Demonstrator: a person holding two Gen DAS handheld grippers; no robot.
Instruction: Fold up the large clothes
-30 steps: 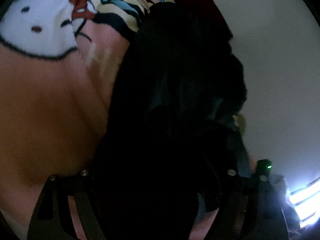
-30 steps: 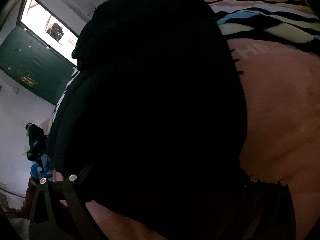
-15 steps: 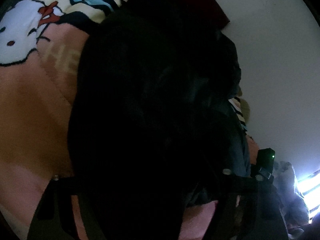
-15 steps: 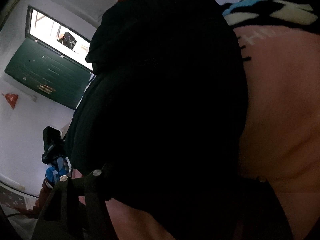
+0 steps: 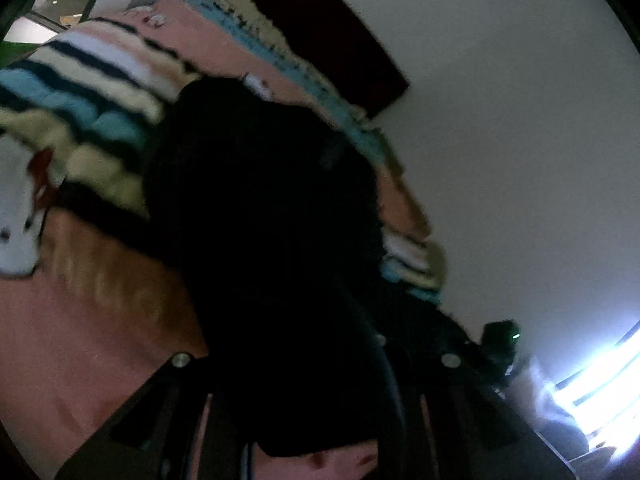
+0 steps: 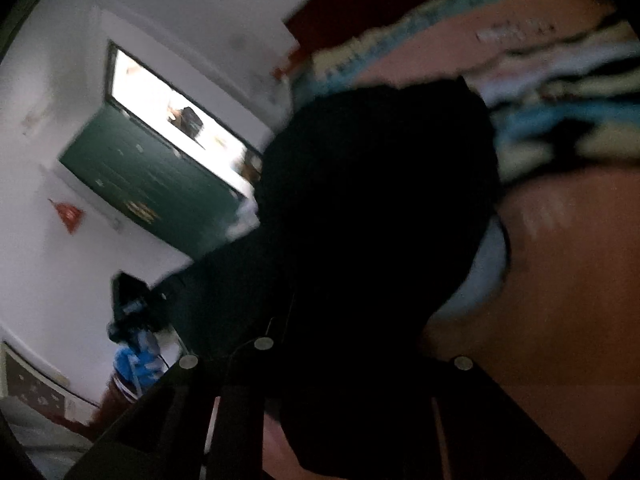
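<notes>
A large black garment (image 5: pixel 260 200) lies bunched on a pink cartoon-print blanket (image 5: pixel 80 340) with striped bands. My left gripper (image 5: pixel 304 344) is closing its jaws on the garment's near edge; the dark cloth fills the gap and hides the fingertips. In the right wrist view the same black garment (image 6: pixel 380 200) hangs up from the blanket (image 6: pixel 560 300), showing a pale lining along its right edge. My right gripper (image 6: pixel 344 344) is also closing, and cloth is pinched between its jaws. Both views are dark and blurred.
A dark red headboard (image 5: pixel 332 40) stands against the white wall behind the bed. A green door (image 6: pixel 160 184) with a bright window above it is on the left of the right wrist view. Bright window light (image 5: pixel 600 384) glares at lower right.
Both pairs of jaws have narrowed from wide apart to closed on the black cloth. Both grippers have risen, lifting the garment's near edge, and more of the wall and room shows.
</notes>
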